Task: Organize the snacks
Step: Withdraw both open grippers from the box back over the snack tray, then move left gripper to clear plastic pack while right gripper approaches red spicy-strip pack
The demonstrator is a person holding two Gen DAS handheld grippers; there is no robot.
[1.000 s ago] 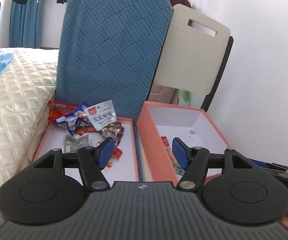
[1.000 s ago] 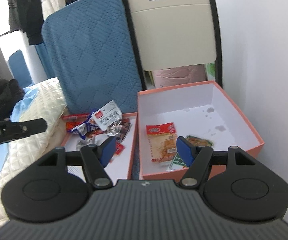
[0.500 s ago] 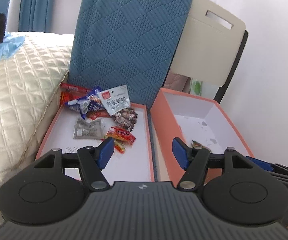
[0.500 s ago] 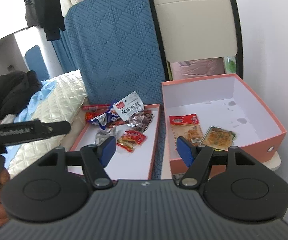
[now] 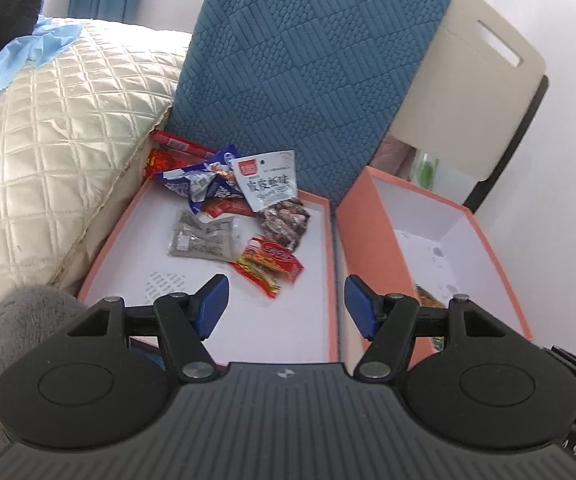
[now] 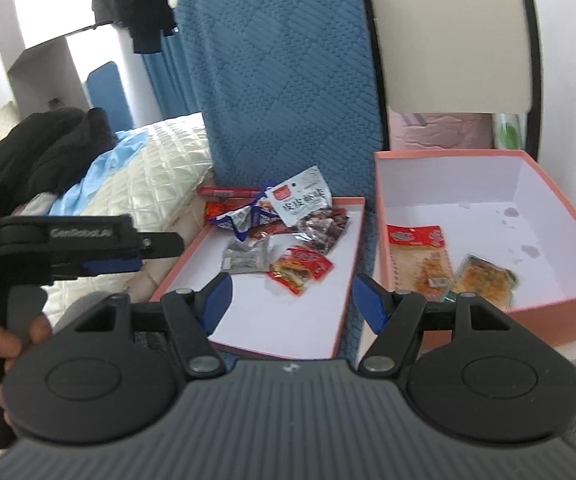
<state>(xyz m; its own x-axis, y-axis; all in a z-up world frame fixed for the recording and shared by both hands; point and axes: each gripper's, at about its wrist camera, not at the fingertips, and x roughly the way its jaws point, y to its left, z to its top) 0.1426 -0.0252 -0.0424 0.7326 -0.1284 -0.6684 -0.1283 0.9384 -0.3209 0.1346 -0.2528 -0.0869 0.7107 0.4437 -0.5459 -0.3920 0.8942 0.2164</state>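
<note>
Crinkly foil, featherlight and slippery: red snack packet (image 5: 268, 267) best pinched by its sealed edge. Left tool (image 5: 283, 307) and right tool (image 6: 291, 303) both agape, empty.

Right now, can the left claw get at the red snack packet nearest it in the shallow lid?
Probably yes. The left claw is open and empty, and the red snack packet lies flat just ahead of it, on the bare floor of the shallow lid, nothing covering it.

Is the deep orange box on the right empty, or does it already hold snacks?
Not empty. The deep orange box holds two flat snack packets on its white floor; most of the floor is bare.
</note>
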